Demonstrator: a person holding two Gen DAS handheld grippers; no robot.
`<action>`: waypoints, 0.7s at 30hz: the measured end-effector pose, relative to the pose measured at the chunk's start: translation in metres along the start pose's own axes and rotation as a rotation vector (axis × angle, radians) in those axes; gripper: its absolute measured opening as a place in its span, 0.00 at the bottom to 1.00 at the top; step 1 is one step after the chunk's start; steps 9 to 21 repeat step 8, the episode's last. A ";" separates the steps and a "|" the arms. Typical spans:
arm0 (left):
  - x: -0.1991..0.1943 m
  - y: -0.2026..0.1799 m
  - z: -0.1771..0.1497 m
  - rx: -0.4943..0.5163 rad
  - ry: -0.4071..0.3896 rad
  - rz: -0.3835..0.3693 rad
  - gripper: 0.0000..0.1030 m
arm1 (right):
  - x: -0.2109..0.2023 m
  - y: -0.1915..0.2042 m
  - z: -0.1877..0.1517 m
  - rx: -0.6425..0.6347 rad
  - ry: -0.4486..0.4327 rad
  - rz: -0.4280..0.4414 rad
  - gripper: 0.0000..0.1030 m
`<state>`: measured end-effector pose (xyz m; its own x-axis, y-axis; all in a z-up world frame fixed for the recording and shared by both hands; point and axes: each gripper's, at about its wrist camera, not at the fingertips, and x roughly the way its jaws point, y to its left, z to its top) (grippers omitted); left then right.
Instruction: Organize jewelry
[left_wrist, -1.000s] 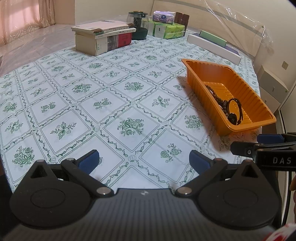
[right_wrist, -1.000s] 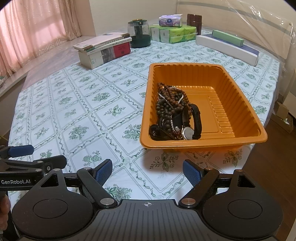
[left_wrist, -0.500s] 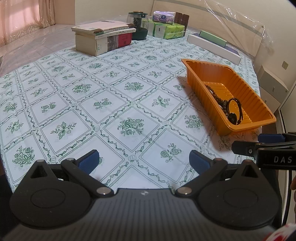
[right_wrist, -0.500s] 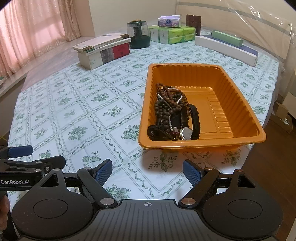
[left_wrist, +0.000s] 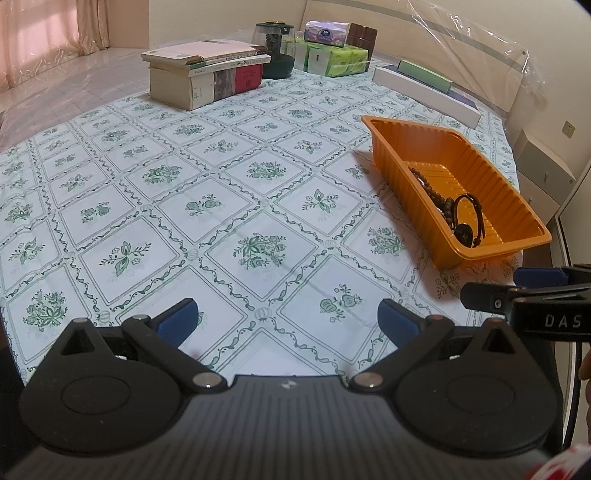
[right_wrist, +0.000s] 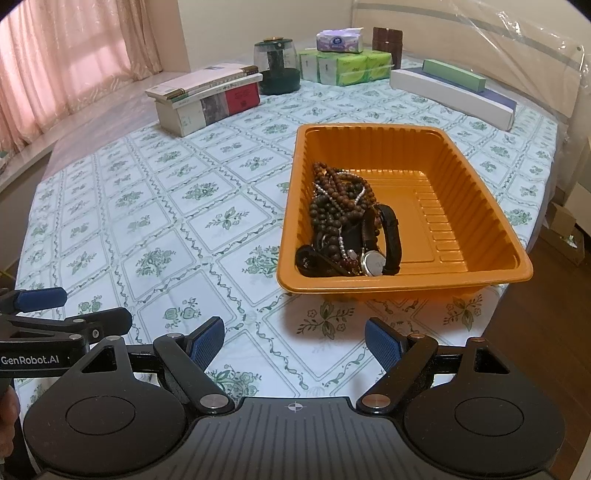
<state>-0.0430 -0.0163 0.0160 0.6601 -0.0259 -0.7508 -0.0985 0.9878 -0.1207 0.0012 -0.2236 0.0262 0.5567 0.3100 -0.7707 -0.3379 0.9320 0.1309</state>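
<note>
Lying heaped in the near-left corner of an orange tray (right_wrist: 476, 206), a tangle of beaded necklaces (right_wrist: 338, 201), a wristwatch (right_wrist: 373, 263) and a black band (right_wrist: 391, 236) sits on the bench (right_wrist: 147, 206) (covered by a green floral cloth). The right tongs (right_wrist: 294, 341) hover just short of the tray, spread wide and empty. The left tongs (left_wrist: 287, 321), equally wide, hang over bare cloth. Books (left_wrist: 207, 74) are stacked far behind.

Black claw (right_wrist: 294, 341), blue pads (right_wrist: 207, 341), "GenRobot.AI" marking.
</note>
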 end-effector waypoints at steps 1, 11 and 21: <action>0.000 0.000 -0.001 0.000 -0.001 -0.001 1.00 | 0.000 0.000 0.000 0.000 0.000 0.000 0.81; -0.002 0.001 -0.003 -0.008 -0.028 0.000 1.00 | 0.001 0.003 -0.003 -0.003 0.004 0.003 0.81; -0.002 0.001 -0.003 -0.008 -0.028 0.000 1.00 | 0.001 0.003 -0.003 -0.003 0.004 0.003 0.81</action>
